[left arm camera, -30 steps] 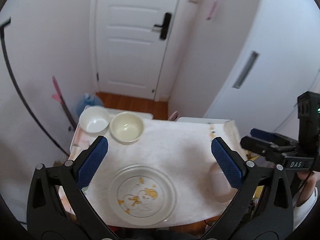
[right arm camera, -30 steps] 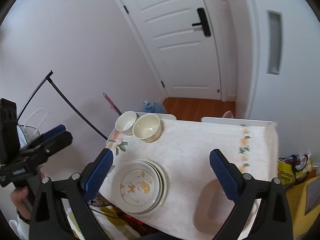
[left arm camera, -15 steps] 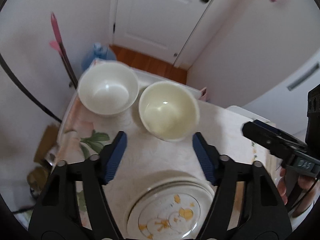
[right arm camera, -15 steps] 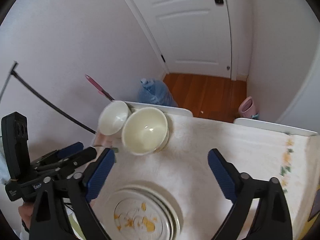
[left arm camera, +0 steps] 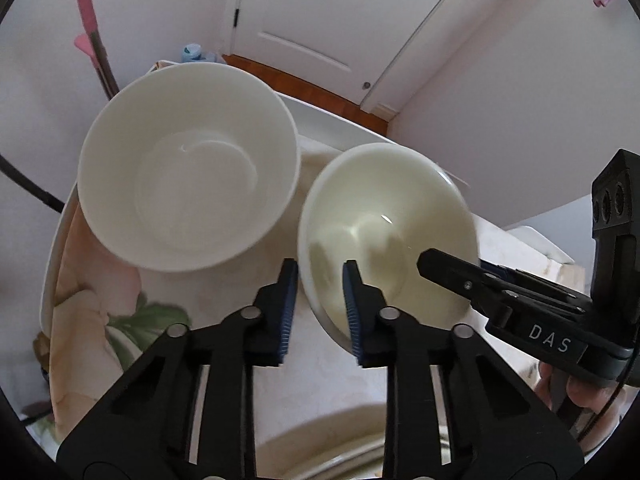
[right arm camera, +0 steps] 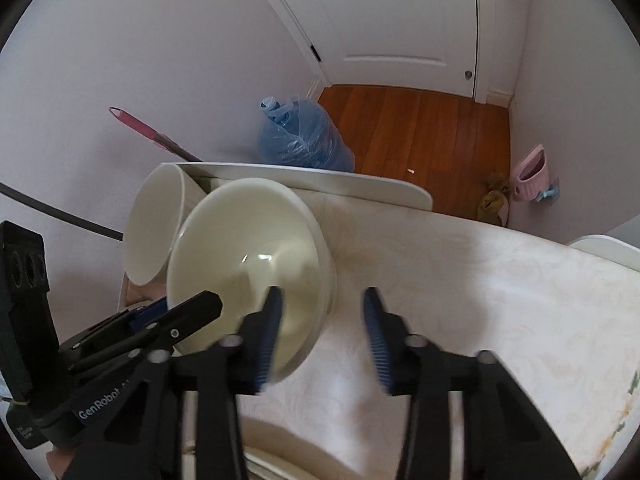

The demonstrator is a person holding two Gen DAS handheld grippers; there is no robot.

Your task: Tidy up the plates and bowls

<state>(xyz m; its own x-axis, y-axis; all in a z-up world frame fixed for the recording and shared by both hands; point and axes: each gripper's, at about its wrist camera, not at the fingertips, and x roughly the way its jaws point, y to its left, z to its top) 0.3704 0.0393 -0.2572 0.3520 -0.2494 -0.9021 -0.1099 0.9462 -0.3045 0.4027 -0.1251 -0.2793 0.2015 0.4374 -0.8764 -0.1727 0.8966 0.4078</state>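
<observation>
Two bowls stand at the table's far left corner. The white bowl [left arm camera: 188,168] [right arm camera: 152,232] is on the left and the cream bowl [left arm camera: 384,232] [right arm camera: 248,260] is beside it. My left gripper [left arm camera: 320,264] is shut on the cream bowl's near-left rim, one pad inside and one outside. My right gripper [right arm camera: 322,292] straddles the bowl's opposite rim. Its jaws are closing, and the outer pad is still apart from the wall. Each gripper also shows in the other's view: the right gripper [left arm camera: 440,268] and the left gripper [right arm camera: 176,320]. A stack of plates [left arm camera: 320,440] [right arm camera: 272,456] lies near the front edge.
A pale patterned cloth [right arm camera: 460,300] covers the table, with a white raised edge [right arm camera: 320,180] at the back. Beyond it are a blue water jug [right arm camera: 300,136], a pink-handled mop [right arm camera: 140,128], a pink object [right arm camera: 528,176] on the wooden floor and a white door.
Both grippers came down and forward from above the plates to the bowls. The left jaws went from wide open to shut on the cream bowl's rim. The right jaws narrowed around its other side.
</observation>
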